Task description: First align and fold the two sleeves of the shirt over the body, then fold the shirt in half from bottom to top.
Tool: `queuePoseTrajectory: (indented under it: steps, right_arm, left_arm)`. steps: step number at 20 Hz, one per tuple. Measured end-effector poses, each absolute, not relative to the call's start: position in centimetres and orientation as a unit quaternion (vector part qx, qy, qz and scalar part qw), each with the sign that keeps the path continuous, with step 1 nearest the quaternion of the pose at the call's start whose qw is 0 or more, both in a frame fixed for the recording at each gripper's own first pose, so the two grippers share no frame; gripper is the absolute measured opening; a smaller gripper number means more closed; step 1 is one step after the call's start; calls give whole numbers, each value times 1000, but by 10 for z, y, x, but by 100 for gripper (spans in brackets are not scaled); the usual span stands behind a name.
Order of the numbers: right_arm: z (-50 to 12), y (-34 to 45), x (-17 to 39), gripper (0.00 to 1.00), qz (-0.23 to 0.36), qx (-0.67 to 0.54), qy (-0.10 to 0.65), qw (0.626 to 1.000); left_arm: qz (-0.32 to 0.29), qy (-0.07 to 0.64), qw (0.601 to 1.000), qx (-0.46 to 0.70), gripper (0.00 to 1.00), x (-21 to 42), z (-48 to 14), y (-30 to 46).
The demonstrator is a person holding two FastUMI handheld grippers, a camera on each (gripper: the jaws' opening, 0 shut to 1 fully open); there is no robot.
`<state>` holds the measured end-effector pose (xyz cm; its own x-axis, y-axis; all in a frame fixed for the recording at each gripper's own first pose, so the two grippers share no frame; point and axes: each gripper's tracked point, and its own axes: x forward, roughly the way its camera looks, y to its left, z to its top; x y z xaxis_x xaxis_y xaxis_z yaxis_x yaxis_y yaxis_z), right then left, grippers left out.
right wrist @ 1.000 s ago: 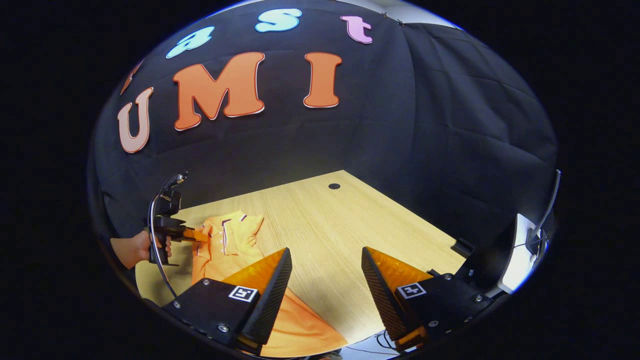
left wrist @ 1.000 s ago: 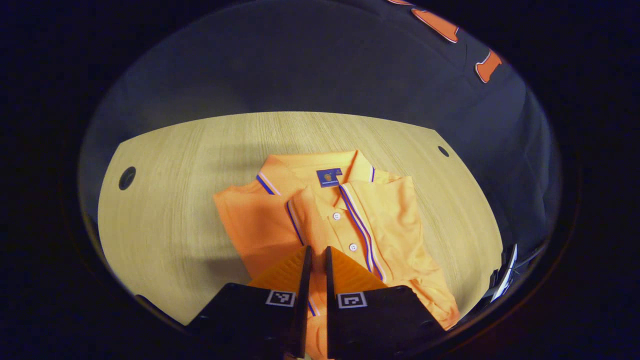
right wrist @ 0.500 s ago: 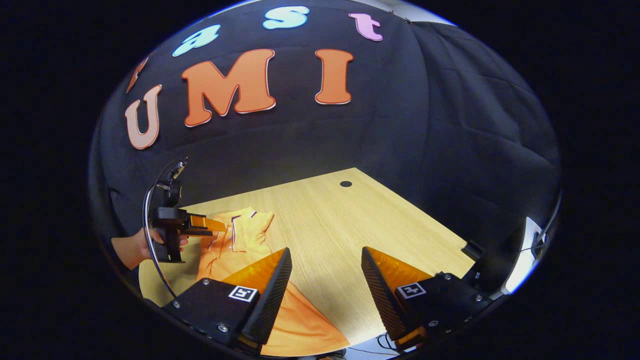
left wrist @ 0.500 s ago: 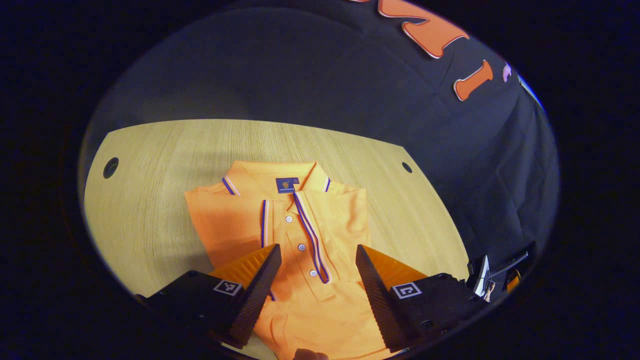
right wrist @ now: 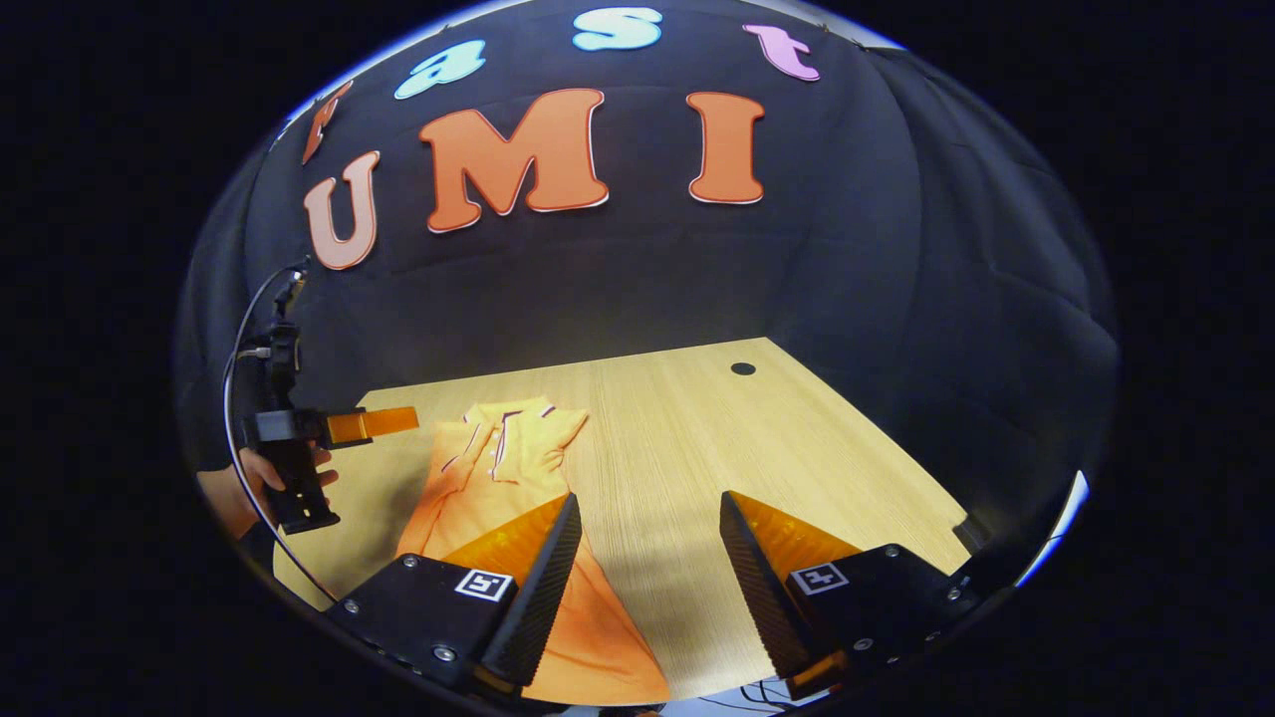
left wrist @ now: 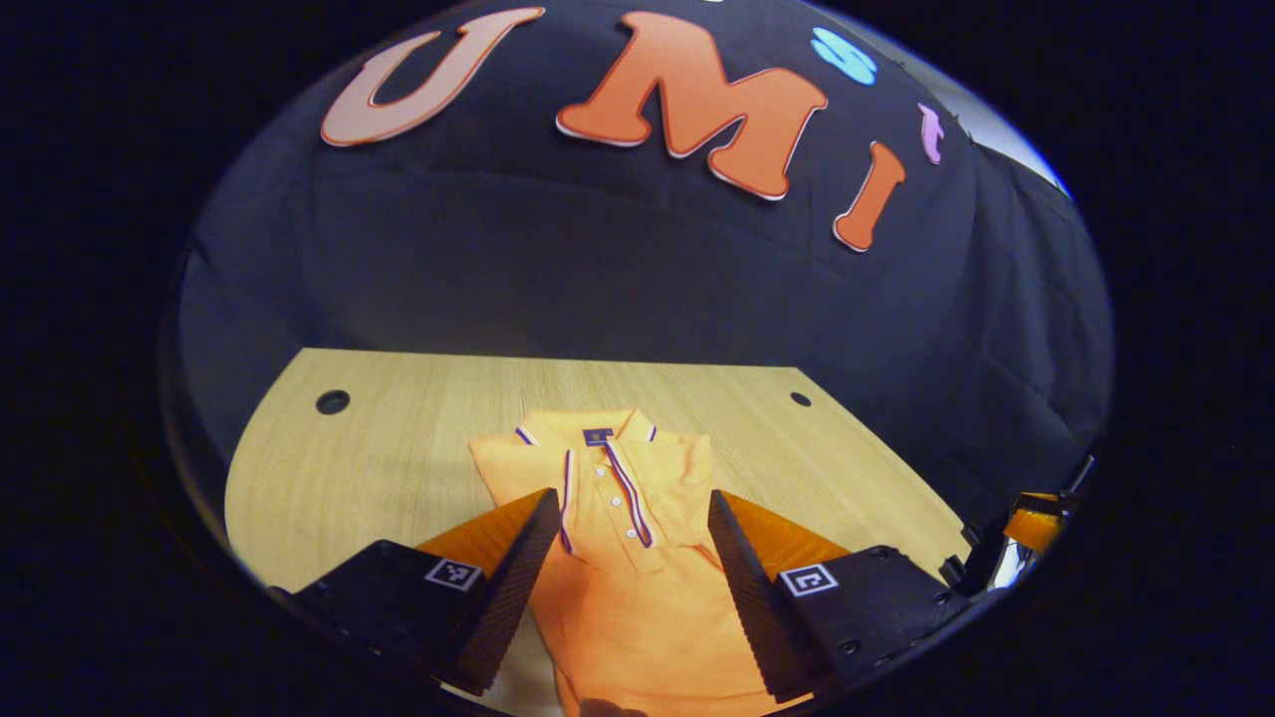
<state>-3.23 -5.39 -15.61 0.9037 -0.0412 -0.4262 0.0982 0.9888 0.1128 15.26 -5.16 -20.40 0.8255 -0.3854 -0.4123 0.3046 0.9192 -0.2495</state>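
An orange polo shirt point(left wrist: 623, 518) with striped collar and placket lies flat on the wooden table point(left wrist: 398, 448), collar toward the wall. Both sleeves lie folded over its body. In the left gripper view my left gripper point(left wrist: 633, 498) hovers open above the shirt's chest, holding nothing. The right gripper view shows the shirt point(right wrist: 498, 463) at lower left, its hem running under my open right gripper point(right wrist: 649, 498), which holds nothing. The left gripper point(right wrist: 403, 420) hangs in the air left of the collar, held by a hand point(right wrist: 239, 488).
The table has round cable holes near its far corners point(left wrist: 332, 401) point(left wrist: 800, 398) point(right wrist: 742, 368). Black cloth walls close in behind and to the right. Bare wood point(right wrist: 757, 448) stretches to the right of the shirt.
The left gripper opened, let go of the sleeve it had laid on the body, and drew back and up from the shirt. The right gripper stayed open, turning slightly.
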Motion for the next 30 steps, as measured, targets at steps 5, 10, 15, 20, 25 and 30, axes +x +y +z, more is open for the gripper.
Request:
queuePoseTrajectory:
  steps: [5,10,15,20,25,30]
  right_arm:
    - [-177,-48,-49,86,18,59,226,972]
    - [-203,-42,-70,86,72,42,244,966]
    - [-239,-36,-96,87,108,25,277,954]
    - [-280,-26,-118,87,131,7,319,939]
    - [-319,-25,-142,87,137,7,354,925]
    - [-356,-18,-156,87,141,-7,390,910]
  left_arm:
    - [-135,216,964,-71,94,75,-191,-35]
    - [-91,230,968,-36,98,3,-212,-23]
    - [-63,271,960,-26,98,-61,-254,-12]
    - [-59,323,945,-11,99,-113,-305,-8]
    - [-53,369,928,19,99,-149,-351,2]
    - [-40,399,916,4,99,-165,-388,11]
